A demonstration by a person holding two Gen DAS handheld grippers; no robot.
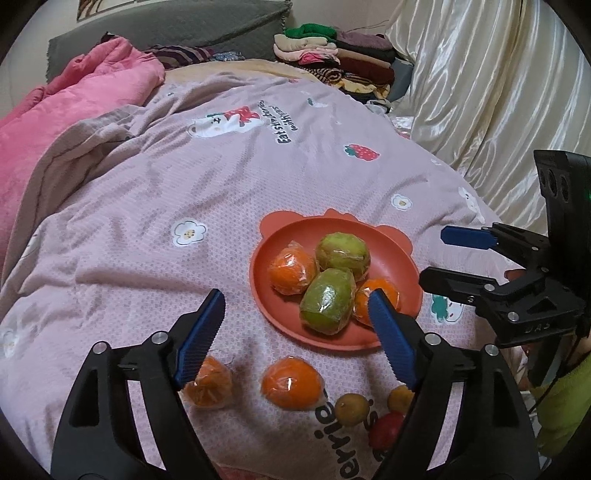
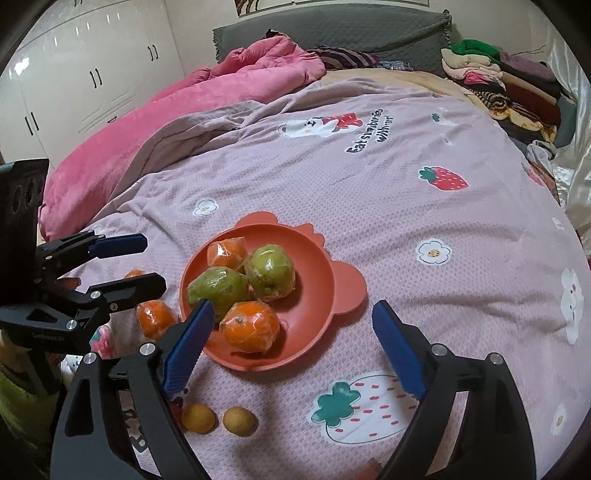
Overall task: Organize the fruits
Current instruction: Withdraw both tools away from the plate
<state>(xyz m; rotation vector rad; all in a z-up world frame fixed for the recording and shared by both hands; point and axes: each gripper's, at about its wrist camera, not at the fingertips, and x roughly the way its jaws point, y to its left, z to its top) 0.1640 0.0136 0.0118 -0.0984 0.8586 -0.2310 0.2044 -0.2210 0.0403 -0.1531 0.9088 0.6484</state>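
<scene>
An orange-red plate with ear-shaped tabs lies on the pink bedspread. It holds two green wrapped fruits and two wrapped oranges. Near the front, on the sheet, lie a wrapped orange, a bare orange, two small yellow fruits and a red one. My left gripper hovers open over the plate's near-left edge with nothing in it. My right gripper hangs open and empty over the plate's near-right side.
A crumpled pink blanket lies across the far left of the bed. Folded clothes are stacked at the far right beside a shiny cream curtain. White wardrobe doors stand behind on the left, and a grey headboard is at the back.
</scene>
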